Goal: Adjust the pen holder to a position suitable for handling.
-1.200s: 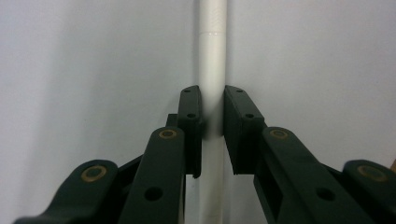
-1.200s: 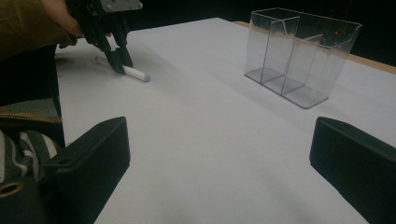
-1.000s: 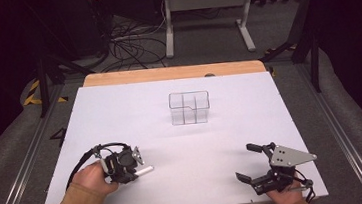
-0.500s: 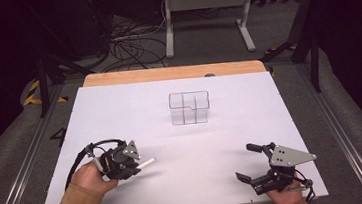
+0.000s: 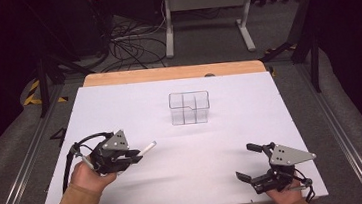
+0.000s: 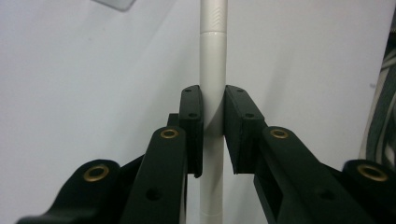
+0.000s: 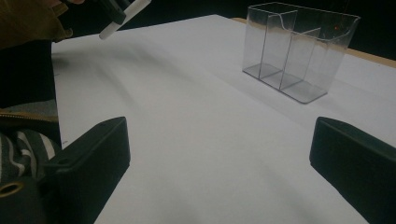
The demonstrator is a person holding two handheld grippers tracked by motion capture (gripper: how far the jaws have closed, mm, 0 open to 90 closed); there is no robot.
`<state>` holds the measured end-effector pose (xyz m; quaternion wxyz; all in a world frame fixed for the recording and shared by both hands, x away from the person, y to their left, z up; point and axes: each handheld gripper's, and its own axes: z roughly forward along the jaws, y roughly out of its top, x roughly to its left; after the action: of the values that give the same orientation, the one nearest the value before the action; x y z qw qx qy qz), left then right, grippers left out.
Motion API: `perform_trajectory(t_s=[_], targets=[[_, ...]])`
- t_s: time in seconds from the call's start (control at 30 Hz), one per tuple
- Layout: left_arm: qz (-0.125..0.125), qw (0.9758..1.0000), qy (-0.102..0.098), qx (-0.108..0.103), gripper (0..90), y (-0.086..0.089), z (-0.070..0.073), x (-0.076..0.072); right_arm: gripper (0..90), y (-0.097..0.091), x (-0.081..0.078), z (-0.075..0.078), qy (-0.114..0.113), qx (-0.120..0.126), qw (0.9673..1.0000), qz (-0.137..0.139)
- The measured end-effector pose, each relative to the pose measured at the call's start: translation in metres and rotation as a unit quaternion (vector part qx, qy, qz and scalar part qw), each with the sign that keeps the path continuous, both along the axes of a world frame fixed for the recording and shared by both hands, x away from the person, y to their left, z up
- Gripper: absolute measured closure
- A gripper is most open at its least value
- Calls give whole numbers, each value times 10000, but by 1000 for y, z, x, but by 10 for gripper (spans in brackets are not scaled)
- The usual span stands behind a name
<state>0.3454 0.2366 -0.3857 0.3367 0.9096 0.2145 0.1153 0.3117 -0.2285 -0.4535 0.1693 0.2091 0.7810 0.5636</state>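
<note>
Lifting off the worktop, our left gripper now carries the white pen clenched in its jaws, near-left of the clear organizer; a drop-in likely follows. Our right gripper rests near-right, jaws released.

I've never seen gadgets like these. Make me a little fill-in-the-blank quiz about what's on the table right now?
1. The left gripper is shut on a white ____.
2. The right gripper has its jaws ____, holding nothing.
3. The clear plastic box has nothing inside; it is ____.
4. The box stands on a ____ sheet that covers the table.

Missing words: pen; open; empty; white
</note>
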Motion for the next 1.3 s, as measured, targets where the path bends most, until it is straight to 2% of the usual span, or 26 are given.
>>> perform_trajectory(t_s=[0.17,0.3,0.53,0.67,0.77,0.9,1.07,1.2,1.3], targets=[[75,9979,-131,-634,787,7,7,-1,55,0,0,0,-9,-20,10000,0],[170,9941,-259,-1041,787,12,11,-3,55,0,0,0,-10,-25,10000,1],[263,9846,-437,-1670,787,18,15,-5,55,0,0,0,-14,-25,10000,2],[336,9767,-537,-2049,788,22,14,-4,55,0,0,0,-13,-25,10000,3],[393,9717,-783,-2195,787,22,13,-7,55,0,0,0,-20,-28,10000,11],[389,9646,-932,-2437,787,22,14,-10,55,0,0,0,-22,-30,10000,14],[466,9592,-932,-2628,787,23,12,-9,55,0,0,0,-24,-35,10000,9],[628,9531,-918,-2814,787,23,10,-8,55,0,-1,0,-21,-38,10000,12],[739,9507,-963,-2853,787,22,9,-8,55,0,0,0,-24,-30,10000,16]])
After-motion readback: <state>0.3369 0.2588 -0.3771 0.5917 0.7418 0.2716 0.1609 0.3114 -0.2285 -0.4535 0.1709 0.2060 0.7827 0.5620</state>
